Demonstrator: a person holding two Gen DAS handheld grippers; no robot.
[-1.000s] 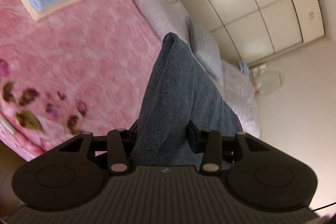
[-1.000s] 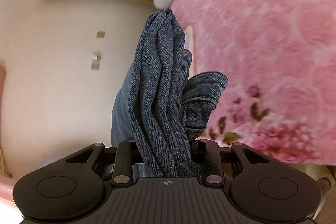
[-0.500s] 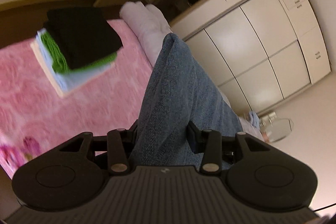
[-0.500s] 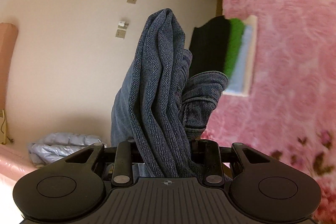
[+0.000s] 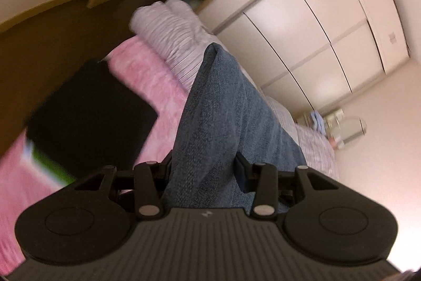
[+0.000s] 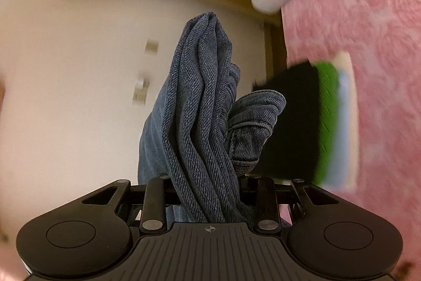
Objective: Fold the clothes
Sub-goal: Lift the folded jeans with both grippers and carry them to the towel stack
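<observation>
Both hand-held grippers, left and right, clamp the jeans.

Jeans run fwd between my left claw's fingers; clothes stack on blanket to their left, pillow prob. behind, wardrobe right.

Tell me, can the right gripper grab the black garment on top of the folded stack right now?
Probably not. The right gripper is shut on the bunched jeans, which fill its jaws and hang between it and the black garment on the stack. It would need to release the jeans first.
</observation>
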